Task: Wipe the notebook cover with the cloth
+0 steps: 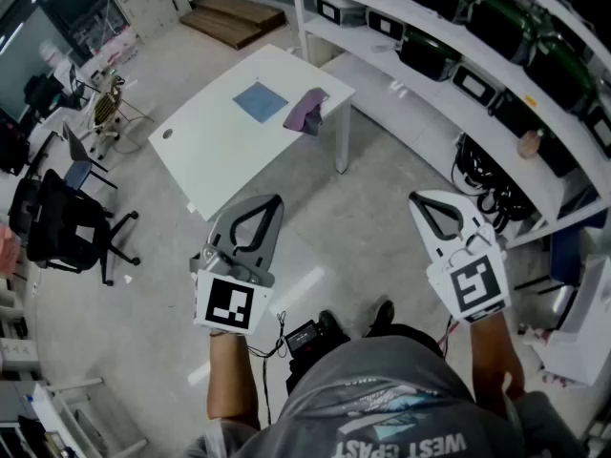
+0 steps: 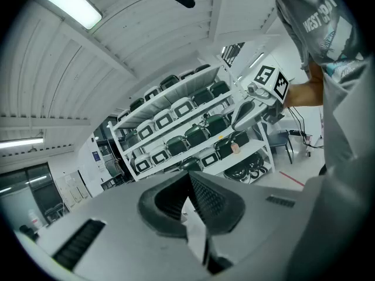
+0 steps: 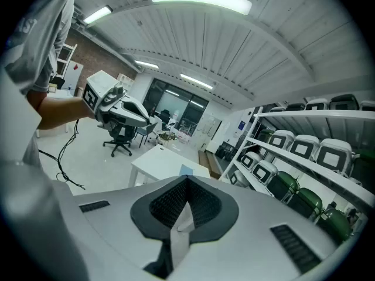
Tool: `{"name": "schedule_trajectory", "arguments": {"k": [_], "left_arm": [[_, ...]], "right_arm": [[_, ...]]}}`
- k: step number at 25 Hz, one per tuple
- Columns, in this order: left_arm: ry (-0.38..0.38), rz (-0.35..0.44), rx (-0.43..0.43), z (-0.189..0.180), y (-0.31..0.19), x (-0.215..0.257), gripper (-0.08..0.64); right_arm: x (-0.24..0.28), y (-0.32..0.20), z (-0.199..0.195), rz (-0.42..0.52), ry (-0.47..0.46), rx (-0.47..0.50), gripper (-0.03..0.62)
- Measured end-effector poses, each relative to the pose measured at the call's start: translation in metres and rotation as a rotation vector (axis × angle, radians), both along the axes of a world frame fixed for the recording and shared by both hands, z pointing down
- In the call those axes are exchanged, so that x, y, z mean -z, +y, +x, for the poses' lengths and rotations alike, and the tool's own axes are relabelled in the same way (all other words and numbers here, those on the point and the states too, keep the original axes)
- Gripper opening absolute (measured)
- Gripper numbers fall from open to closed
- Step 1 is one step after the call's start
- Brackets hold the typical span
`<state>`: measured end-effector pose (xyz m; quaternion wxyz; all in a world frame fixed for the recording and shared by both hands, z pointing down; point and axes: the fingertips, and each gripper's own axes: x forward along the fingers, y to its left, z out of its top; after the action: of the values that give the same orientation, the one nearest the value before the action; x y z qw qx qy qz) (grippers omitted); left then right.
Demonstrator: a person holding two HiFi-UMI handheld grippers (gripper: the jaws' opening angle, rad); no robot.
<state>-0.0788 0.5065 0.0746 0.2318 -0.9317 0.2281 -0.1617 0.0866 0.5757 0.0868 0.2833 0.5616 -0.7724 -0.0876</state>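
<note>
The notebook (image 1: 260, 101), blue-covered, lies flat on the far part of a white table (image 1: 210, 146), well apart from you and from both tools. The cloth (image 1: 305, 111), purple and bunched, sits just to the right of the notebook at the table's right edge; whether the two touch cannot be confirmed. Nothing rests on the notebook cover. In the right gripper view the same table (image 3: 155, 163) appears ahead across open floor, with the blue cover (image 3: 186, 170) just visible above the jaws. Your left gripper (image 1: 267, 208) is held low and near your body, pointing toward the table. In its own view the left gripper (image 2: 188, 175) is clenched, jaws pressed together with nothing between them. Your right gripper (image 1: 425, 208) is held level with it on the right, likewise near your body. Its own view shows the right gripper (image 3: 187, 181) clenched and empty as well. Each tool is visible from the other's camera, held out in a bare forearm. To the right of the table stands white shelving (image 1: 458, 55) loaded with green and white cases (image 1: 430, 53), with coiled cables (image 1: 477, 175) on its lowest level. A black office chair (image 1: 67, 222) stands on the floor (image 1: 363, 208) at the left. Wooden boards (image 1: 234, 17) lie on the floor beyond the table.
</note>
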Motion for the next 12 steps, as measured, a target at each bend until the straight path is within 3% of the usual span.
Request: {"name": "schedule_trajectory", "arguments": {"k": [12], "left_arm": [[-0.008, -0.002, -0.006, 0.0006, -0.0089, -0.006, 0.002]], "right_arm": [[-0.0064, -0.0075, 0.0029, -0.008, 0.001, -0.021, 0.029]]}}
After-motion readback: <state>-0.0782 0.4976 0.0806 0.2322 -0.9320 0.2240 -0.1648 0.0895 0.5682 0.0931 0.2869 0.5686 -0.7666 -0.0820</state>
